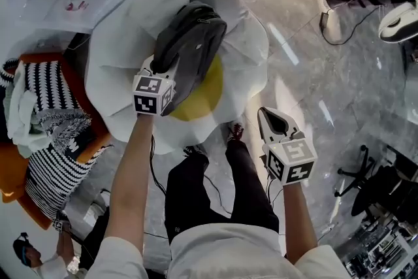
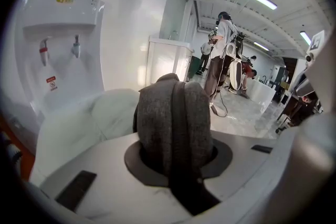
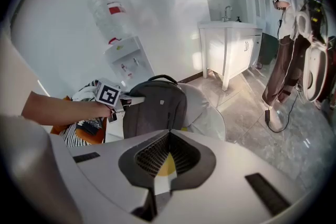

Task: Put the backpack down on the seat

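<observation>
Seat [image 1: 117, 42]: a soft, padded cushion shaped like a fried egg, with a white scalloped rim of rounded lobes around a smooth yellow centre [image 1: 208, 100]. Backpack [image 1: 192, 42]: grey woven fabric with a felt-like nap, dark straps and zip lines, a rounded rectangular body and a loop handle at its top. It stands on the seat, left of the middle, with its base at the edge of the yellow centre and the handle uppermost.

Left claw [image 1: 162, 75]: it meets the backpack at the near left side. Its jaws are only a little apart, and a fold of grey fabric with a dark strap fills the gap; the pads appear to be pressing on it, though the fabric hides the contact itself. Right claw [image 1: 266, 115]: it hangs off the seat's near right rim, apart from the backpack, its ribbed jaws together at the tips with nothing between them.

The right half of the seat is bare. Polished grey marble floor [image 1: 313, 42] lies open to the right. On the left, black-and-white striped cloth [image 1: 49, 85] on an orange chair [image 1: 10, 186] crowds the seat's rim. A white water dispenser [image 2: 63, 34] stands behind, against the wall.
</observation>
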Demonstrator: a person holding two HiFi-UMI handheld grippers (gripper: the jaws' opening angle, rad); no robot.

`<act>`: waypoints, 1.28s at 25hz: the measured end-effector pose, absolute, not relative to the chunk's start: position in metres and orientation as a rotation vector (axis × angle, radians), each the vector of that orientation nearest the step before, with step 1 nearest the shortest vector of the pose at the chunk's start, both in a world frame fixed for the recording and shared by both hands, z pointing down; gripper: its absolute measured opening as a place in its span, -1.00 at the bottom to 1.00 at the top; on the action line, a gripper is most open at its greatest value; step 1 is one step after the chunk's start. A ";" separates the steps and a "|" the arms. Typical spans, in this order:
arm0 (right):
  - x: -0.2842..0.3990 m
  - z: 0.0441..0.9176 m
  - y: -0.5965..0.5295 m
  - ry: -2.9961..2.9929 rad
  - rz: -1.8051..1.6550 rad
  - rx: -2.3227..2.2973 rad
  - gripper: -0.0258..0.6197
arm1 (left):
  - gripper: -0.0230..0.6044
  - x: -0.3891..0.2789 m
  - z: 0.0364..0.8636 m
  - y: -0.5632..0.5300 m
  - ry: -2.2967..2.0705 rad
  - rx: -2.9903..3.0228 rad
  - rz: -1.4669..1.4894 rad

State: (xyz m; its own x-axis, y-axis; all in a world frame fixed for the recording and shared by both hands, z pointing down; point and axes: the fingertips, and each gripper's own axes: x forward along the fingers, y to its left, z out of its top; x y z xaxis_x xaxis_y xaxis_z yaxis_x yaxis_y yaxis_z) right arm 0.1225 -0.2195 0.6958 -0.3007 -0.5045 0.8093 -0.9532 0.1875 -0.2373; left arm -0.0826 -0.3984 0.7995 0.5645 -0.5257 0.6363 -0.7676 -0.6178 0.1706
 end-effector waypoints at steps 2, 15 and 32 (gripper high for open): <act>0.124 0.696 -0.217 -1.885 1.012 1.363 -0.92 | -0.57 -0.087 0.801 -0.403 -1.050 2.353 0.765; 0.104 0.711 -0.214 -1.893 1.051 1.325 -0.92 | -0.46 -0.119 0.821 -0.438 -1.050 2.331 0.777; 0.092 0.697 -0.226 -1.895 1.017 1.349 -0.92 | -0.02 -0.175 0.838 -0.465 -1.293 2.165 0.839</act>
State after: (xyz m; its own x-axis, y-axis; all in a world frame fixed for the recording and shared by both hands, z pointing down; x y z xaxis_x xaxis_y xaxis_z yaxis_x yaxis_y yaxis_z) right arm 0.0924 -0.2262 0.6973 -0.3086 -0.4965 0.8114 -0.9506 0.1922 -0.2439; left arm -0.1749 -0.4646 0.8377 0.3657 -0.6005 0.7111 -0.8942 -0.4387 0.0893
